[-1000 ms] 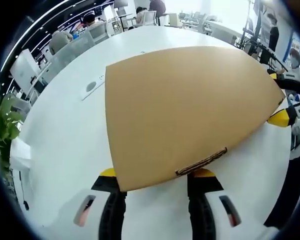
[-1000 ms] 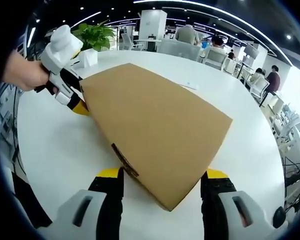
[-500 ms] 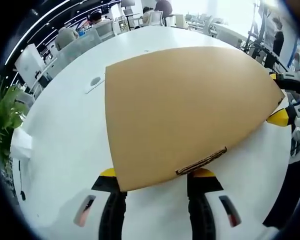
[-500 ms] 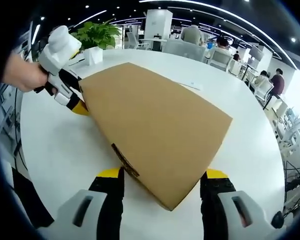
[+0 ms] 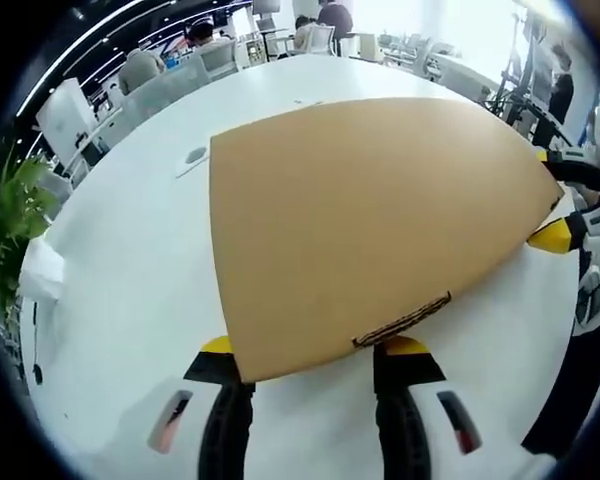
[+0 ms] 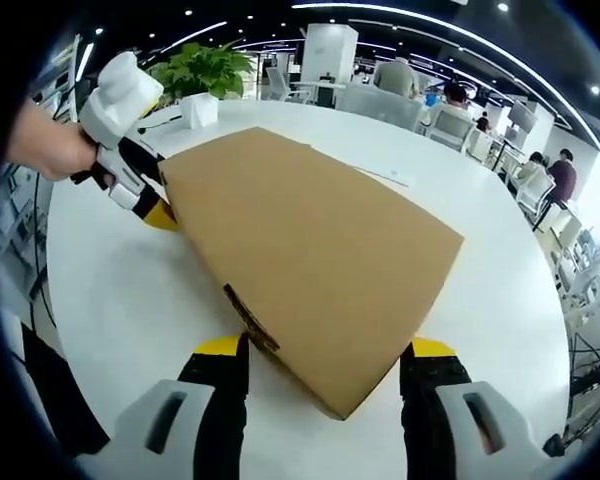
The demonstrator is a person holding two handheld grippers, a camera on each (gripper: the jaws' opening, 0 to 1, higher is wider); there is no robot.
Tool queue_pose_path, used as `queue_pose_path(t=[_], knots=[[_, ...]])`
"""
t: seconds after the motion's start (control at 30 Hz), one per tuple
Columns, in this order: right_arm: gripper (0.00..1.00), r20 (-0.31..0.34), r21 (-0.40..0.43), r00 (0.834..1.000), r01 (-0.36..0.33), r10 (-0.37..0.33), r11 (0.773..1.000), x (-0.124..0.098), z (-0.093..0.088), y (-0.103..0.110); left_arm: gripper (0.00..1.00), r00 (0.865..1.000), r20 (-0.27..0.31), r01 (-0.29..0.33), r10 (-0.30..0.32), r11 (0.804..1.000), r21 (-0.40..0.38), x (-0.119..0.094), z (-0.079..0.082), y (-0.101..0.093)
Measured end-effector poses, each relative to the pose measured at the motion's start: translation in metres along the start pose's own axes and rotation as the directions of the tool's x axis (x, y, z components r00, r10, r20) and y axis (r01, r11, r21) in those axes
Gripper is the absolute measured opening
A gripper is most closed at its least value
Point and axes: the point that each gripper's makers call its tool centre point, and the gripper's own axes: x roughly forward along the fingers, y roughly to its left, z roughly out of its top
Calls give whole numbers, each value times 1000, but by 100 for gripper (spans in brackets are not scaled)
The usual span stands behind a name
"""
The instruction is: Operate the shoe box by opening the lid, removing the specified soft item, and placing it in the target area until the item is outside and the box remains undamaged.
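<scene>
A closed brown cardboard box [image 5: 370,215] lies flat on a white table [image 5: 130,290], its lid down and a dark printed mark on the near edge. In the left gripper view the left gripper [image 5: 313,350] meets one end of the box – its two yellow-tipped black jaws stand spread, one at each side of the near corner, tips right against the lid edge or just under it; whether they press on the card I cannot tell. At the right of that view the right gripper [image 5: 565,205] sits at the box's far end, one yellow tip touching the corner. In the right gripper view the right gripper [image 6: 322,350] likewise has its jaws wide apart, straddling the near corner of the box [image 6: 310,255], tips beside the lid edge. There the left gripper [image 6: 145,195] shows at the far corner, held by a hand [image 6: 45,145] – its yellow tip against the card. A potted plant [image 6: 202,75] stands at the table's far edge, and chairs [image 6: 380,100] and seated people lie beyond in an open office
</scene>
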Motion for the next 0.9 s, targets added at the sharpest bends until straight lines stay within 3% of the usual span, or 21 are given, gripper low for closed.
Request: queue_pose_path(t=[0.2,0.47,0.9], knots=[[61,9,-12,1000,-13,13,1000,-1,-1,1,46,1000,-11,20,-20,1000,-16,-3,-3,-1],[61,3,-17,1000,-21,21,1000,-3,-1,1,46,1000,-9,-9,8,1000,-24,-3,-7,-3],[60,-4,-33,1000,-29,29,999,-6,-6,5,46,999,34,-15,16,999,-33,-10,-14,-9]])
